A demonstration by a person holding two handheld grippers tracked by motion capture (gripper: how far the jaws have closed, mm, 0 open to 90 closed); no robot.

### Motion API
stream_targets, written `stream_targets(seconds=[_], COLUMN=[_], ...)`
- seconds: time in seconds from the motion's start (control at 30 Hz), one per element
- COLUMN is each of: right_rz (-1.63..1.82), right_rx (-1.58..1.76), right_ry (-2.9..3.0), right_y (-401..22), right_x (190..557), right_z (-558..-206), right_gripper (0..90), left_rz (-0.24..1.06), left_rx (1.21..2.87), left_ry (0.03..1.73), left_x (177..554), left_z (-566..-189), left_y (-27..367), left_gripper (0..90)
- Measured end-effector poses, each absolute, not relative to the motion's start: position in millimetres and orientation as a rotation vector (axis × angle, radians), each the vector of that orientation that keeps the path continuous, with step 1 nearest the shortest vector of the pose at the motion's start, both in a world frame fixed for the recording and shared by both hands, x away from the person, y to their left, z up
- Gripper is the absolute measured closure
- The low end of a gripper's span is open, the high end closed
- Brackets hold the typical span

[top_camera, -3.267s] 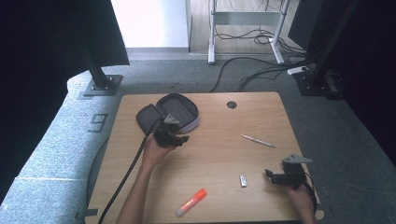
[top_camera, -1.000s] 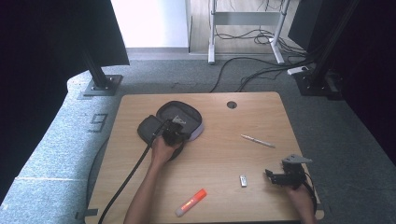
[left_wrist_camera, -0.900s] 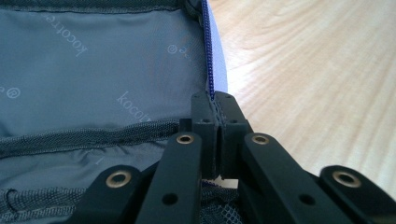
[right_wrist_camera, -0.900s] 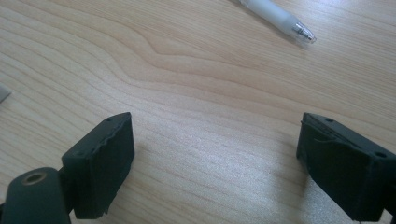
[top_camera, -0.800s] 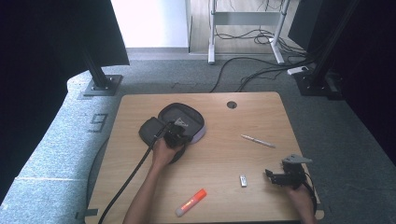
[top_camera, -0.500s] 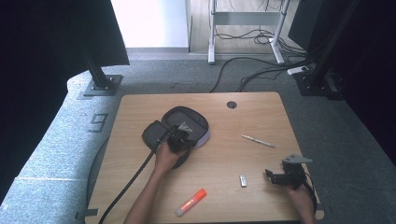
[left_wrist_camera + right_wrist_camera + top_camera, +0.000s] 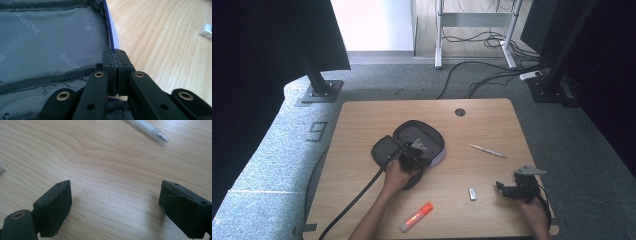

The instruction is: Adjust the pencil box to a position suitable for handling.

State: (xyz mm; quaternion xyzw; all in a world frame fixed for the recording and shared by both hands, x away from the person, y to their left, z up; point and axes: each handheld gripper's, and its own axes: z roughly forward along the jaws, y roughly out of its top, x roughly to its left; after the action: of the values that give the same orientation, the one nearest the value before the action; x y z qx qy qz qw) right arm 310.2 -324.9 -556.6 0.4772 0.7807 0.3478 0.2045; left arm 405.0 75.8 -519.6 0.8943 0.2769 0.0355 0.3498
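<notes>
Grey carpet surrounds the wooden table [image 7: 362, 125], where an open grey pouch [image 7: 422, 140] lies near the middle. Left hand-held gripper [image 7: 114, 56] pinches the pouch's zipper edge [image 7: 110, 37], jaws closed tight on it. Right hand-held gripper [image 7: 113, 205] rests near the front right corner, jaws wide, nothing between them.

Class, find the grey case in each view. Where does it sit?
High view: case just left of table centre.
Left gripper view: left half, left claw shut on its zip edge.
Right gripper view: faces bare table and pen.
Shared landmark: the wood table.
</notes>
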Motion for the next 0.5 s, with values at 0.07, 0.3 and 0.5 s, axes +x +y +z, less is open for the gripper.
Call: stream_targets(seconds=[0.07,0.3,0.5], right_rz=[0.97,0.97,0.97], right_rx=[1.331,1.331,1.331], right_ry=[2.177,2.177,2.177], right_y=[-325,-325,-325], right_x=[310,310,310], right_z=[-557,-557,-557], right_gripper=[11.0,11.0,11.0], left_rz=[0.084,0.053,0.042], left_rx=[2.317,2.32,2.325], left_ry=[0.707,0.667,0.634], left_x=[402,390,380], left_z=[-520,-521,-521], left_y=[72,61,52], left_gripper=[87.6,87.6,87.5])
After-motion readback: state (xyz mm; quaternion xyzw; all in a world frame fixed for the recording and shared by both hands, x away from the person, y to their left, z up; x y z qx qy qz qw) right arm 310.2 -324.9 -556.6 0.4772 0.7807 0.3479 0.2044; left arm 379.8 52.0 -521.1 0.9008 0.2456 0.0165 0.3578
